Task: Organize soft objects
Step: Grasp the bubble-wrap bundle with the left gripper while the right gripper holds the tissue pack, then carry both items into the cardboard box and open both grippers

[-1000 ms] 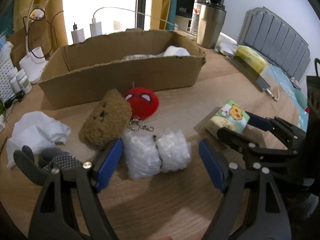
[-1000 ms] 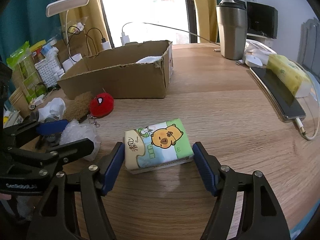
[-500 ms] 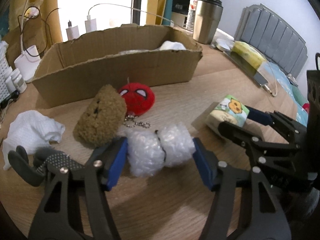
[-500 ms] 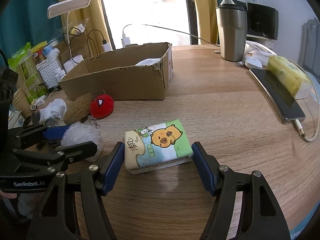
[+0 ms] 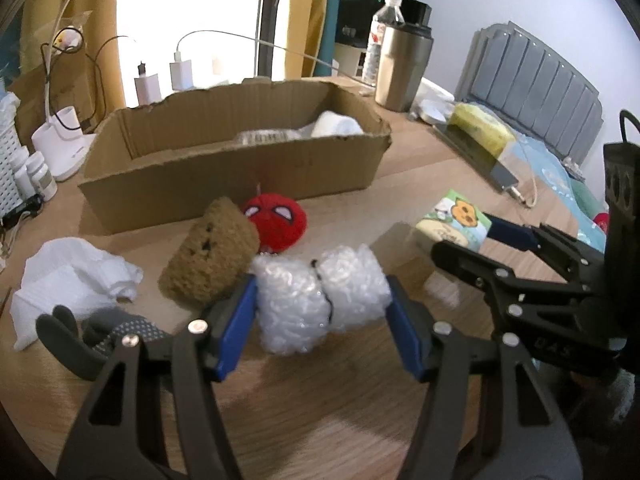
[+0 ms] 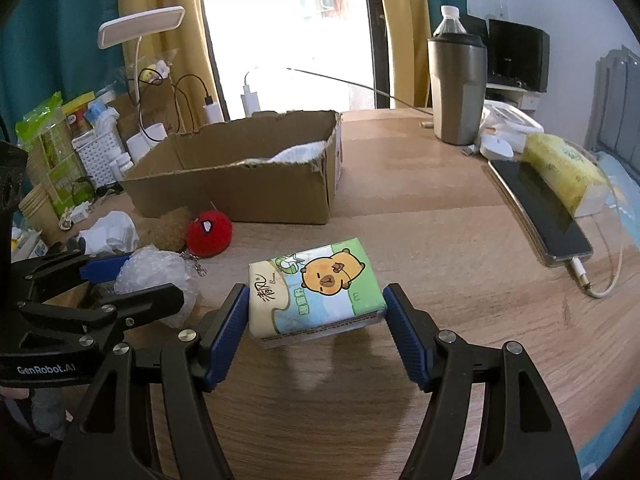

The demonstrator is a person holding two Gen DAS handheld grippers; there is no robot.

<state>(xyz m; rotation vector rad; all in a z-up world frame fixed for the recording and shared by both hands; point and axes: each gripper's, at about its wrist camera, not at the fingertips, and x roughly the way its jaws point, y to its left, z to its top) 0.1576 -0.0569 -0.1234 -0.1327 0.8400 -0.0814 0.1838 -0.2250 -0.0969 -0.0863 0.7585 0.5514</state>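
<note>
My left gripper (image 5: 320, 320) is shut on a white bubble-wrap roll (image 5: 320, 298) and holds it just above the table. My right gripper (image 6: 316, 322) is shut on a tissue pack with a capybara picture (image 6: 316, 290), lifted slightly off the wood. A brown plush (image 5: 210, 250) and a red Spider-Man plush (image 5: 278, 220) lie before the open cardboard box (image 5: 224, 184), which holds white soft items. A white cloth (image 5: 72, 276) and a grey sock-like item (image 5: 104, 340) lie at the left.
A steel tumbler (image 6: 458, 88) and water bottle (image 6: 450, 20) stand at the back right. A phone on a cable (image 6: 540, 216) and a yellow tissue pack (image 6: 564, 168) lie at the right edge. Chargers, a lamp (image 6: 140, 30) and baskets crowd the back left.
My left gripper has closed on the bubble-wrap roll and raised it slightly. My right gripper has closed on the tissue pack and lifted it a little.
</note>
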